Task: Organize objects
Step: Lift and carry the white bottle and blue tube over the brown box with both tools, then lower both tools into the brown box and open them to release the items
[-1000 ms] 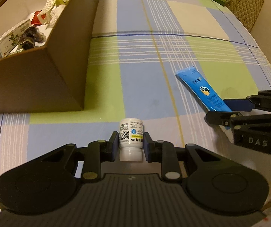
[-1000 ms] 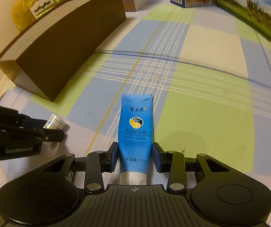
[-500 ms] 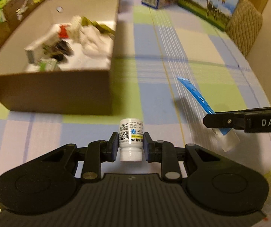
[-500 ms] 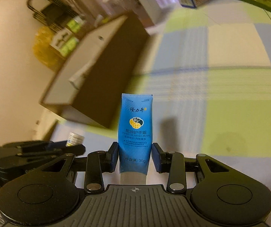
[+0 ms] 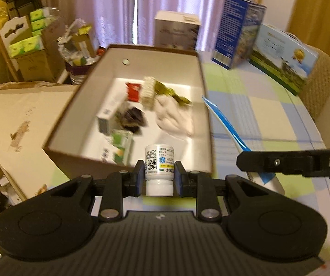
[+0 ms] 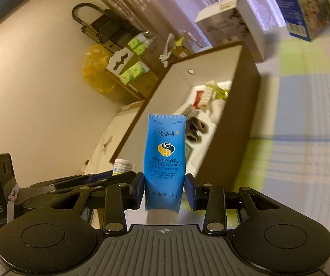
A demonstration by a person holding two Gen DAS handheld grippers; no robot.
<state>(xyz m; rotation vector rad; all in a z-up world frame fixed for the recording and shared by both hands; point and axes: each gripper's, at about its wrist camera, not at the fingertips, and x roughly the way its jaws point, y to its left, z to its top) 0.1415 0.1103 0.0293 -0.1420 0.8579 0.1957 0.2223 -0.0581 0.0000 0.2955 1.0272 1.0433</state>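
My left gripper (image 5: 159, 177) is shut on a small white pill bottle (image 5: 159, 163), held in the air at the near edge of an open brown cardboard box (image 5: 201, 76). My right gripper (image 6: 165, 189) is shut on a blue hand cream tube (image 6: 165, 151), raised to the right of the box (image 6: 245, 105). From the left wrist view the tube (image 5: 224, 122) slants edge-on beside the box's right wall, under the right gripper's finger (image 5: 280, 162). The bottle (image 6: 122, 166) and the left gripper's fingers (image 6: 100, 179) show low on the left in the right wrist view.
The box holds a white cloth (image 5: 174, 115), a brush (image 5: 150, 92), a red packet (image 5: 133, 90), small cartons (image 5: 118, 145) and a dark item (image 5: 131, 119). Tall cartons (image 5: 236, 32) stand at the back of the checked tablecloth (image 5: 268, 105). Stacked boxes and bags (image 5: 24, 50) crowd the floor at left.
Both grippers have risen from the tablecloth with the bottle and the tube and moved toward the box, whose inside now faces the cameras. Neither grip has changed.
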